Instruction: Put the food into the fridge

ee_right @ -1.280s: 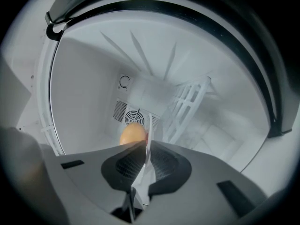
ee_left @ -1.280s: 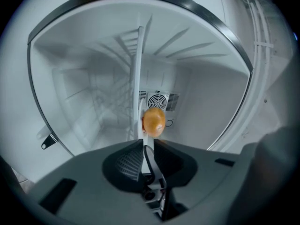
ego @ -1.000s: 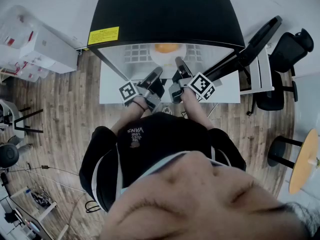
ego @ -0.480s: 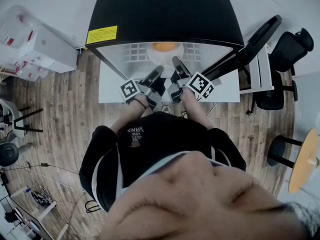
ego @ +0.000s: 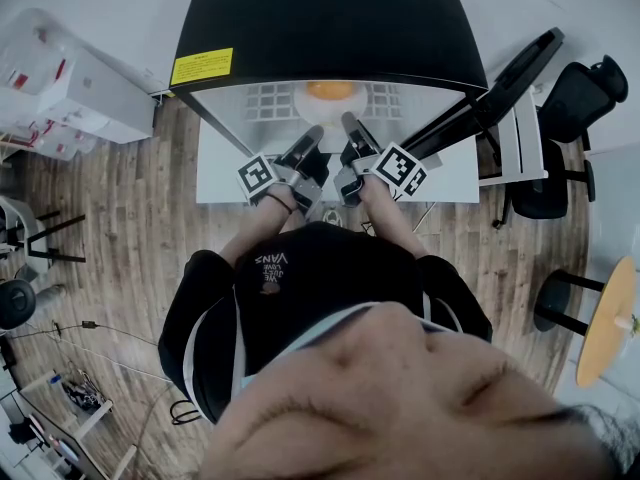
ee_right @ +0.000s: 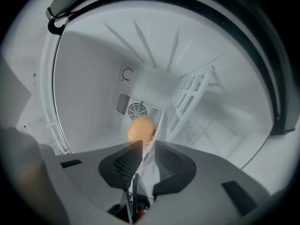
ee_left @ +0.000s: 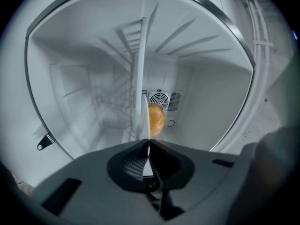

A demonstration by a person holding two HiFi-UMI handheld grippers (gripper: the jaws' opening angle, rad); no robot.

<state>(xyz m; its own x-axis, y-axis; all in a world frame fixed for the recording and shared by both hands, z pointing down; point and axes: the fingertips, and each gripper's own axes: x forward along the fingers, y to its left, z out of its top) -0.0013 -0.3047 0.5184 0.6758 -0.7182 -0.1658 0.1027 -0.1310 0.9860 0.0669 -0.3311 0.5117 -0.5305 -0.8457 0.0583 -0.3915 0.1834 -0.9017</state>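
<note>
A round orange food (ego: 331, 91) sits on a white plate (ego: 330, 108) just inside the open fridge (ego: 330, 18). My left gripper (ego: 312, 134) is shut on the plate's near rim; in the left gripper view its jaws (ee_left: 149, 142) meet on the thin white plate edge (ee_left: 140, 78), with the food (ee_left: 157, 120) beyond. My right gripper (ego: 349, 124) is beside it. In the right gripper view its jaws (ee_right: 146, 146) have just been opening and stand apart, with the plate rim (ee_right: 158, 123) loose between them and the food (ee_right: 140, 128) ahead.
A fan vent (ee_right: 137, 109) sits in the fridge's back wall and a white wire rack (ee_right: 192, 97) at its side. The fridge door (ego: 500, 83) hangs open at the right. A black office chair (ego: 580, 98) and white boxes (ego: 80, 98) flank the fridge.
Both grippers and the plate keep their places at the fridge opening; only the head view has shifted slightly.
</note>
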